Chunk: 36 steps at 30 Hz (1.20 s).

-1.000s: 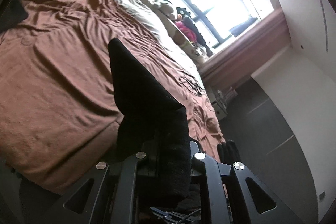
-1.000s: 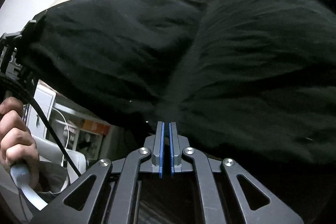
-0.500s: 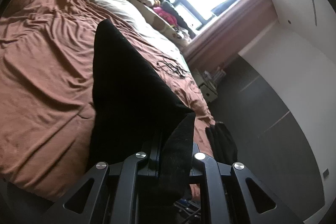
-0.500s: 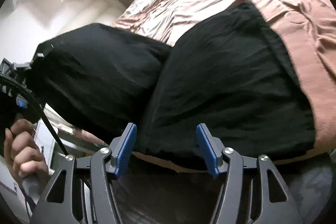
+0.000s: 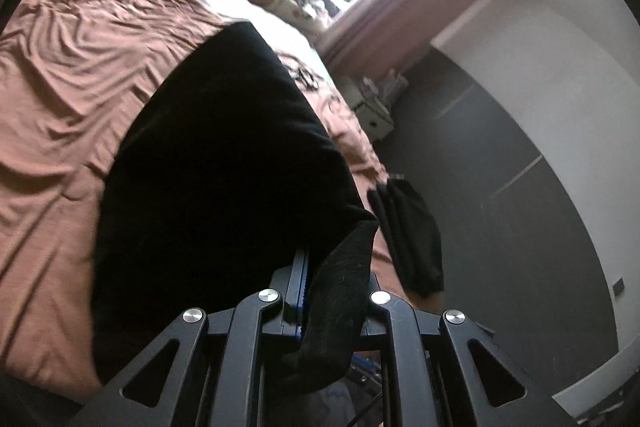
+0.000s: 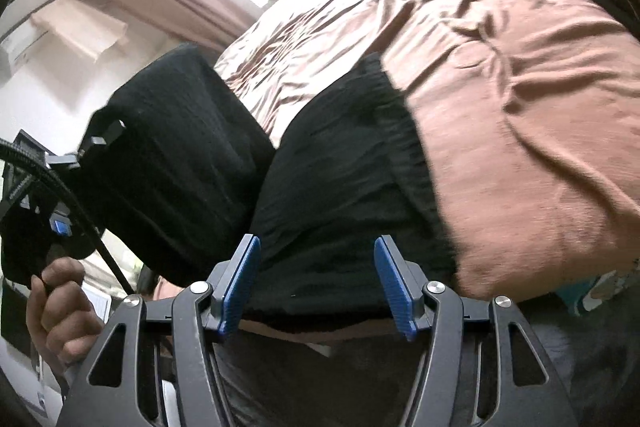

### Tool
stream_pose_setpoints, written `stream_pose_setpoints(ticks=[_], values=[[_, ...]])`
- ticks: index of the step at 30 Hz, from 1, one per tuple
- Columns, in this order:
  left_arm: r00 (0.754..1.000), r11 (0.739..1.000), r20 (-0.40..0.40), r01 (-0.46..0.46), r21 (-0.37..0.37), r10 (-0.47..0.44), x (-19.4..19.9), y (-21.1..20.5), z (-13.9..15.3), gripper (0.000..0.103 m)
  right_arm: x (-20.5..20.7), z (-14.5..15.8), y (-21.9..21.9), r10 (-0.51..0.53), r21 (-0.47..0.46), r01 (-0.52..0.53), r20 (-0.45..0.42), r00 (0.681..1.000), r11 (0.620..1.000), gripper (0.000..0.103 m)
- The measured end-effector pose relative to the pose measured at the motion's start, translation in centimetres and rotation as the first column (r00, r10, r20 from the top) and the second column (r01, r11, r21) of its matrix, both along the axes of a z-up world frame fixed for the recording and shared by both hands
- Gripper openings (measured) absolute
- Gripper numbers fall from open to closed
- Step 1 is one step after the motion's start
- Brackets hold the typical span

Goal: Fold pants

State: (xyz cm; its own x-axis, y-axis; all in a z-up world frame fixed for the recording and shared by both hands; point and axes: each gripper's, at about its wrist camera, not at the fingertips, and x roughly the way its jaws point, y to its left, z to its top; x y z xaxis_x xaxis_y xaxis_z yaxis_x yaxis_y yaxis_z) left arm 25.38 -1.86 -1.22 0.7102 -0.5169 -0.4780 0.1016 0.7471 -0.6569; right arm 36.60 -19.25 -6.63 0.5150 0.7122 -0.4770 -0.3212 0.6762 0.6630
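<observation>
The black pants point(image 5: 224, 163) are a thick, matte, finely ribbed cloth. In the left wrist view they rise from the left claw point(image 5: 320, 291) as one broad dark sheet that spreads ahead of it over the brown bed cover point(image 5: 60, 99). A rolled edge of the cloth curls down between the fingers, and the left claw is clamped tight on it; the cloth covers the right finger, so only the left blue pad edge shows.

In the right wrist view the pants point(image 6: 344, 187) lie just ahead of the right claw point(image 6: 316, 283) on the near edge of the bed point(image 6: 520, 107), with a lifted fold point(image 6: 176, 147) running off to the claw's left towards the left claw point(image 6: 60, 195), gripped by a hand point(image 6: 60, 307). The right claw stands apart, blue pads clear of the cloth, nothing between them.

Beyond the left claw to its right, another dark garment point(image 5: 408, 235) hangs at the bed's edge; what it is cannot be made out. The pants' legs and waistband cannot be told apart in the black folds, and both views are blurred.
</observation>
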Motion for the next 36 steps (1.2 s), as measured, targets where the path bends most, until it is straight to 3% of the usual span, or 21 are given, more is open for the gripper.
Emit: stream_pose_setpoints(ticks=[10,13,14,17,29,36], values=[[0.975,0.99,-0.173,0.143,0.013,-0.138,4.6,-6.4,-5.9,0.016,-1.3,-1.5,-5.0,-0.088,0.024,0.09,-0.061,0.994,0.996,0.058],[0.972,0.987,-0.179,0.161,0.015,-0.156,4.4,-6.7,-6.2,0.023,-1.1,-1.7,-5.5,-0.095,0.049,0.098,-0.07,0.993,0.994,0.058],[0.97,0.985,-0.179,0.171,0.006,-0.167,4.3,-6.6,-6.2,0.03,-0.8,-1.7,-5.5,-0.094,0.055,0.098,-0.069,0.993,0.994,0.058],[0.967,0.978,-0.154,0.198,-0.062,-0.205,3.7,-6.3,-5.8,0.042,-0.2,-1.6,-5.6,-0.088,0.071,0.091,-0.056,0.995,0.993,0.058],[0.981,0.996,-0.172,0.092,0.012,-0.088,1.7,-2.1,-6.2,0.047,1.6,-2.4,-4.6,-0.027,0.136,0.032,-0.038,0.999,0.99,0.058],[0.98,1.0,-0.198,0.004,0.028,0.002,0.4,1.9,-7.5,0.047,2.2,-2.1,-2.4,0.016,0.103,-0.016,-0.004,1.0,0.995,0.054]])
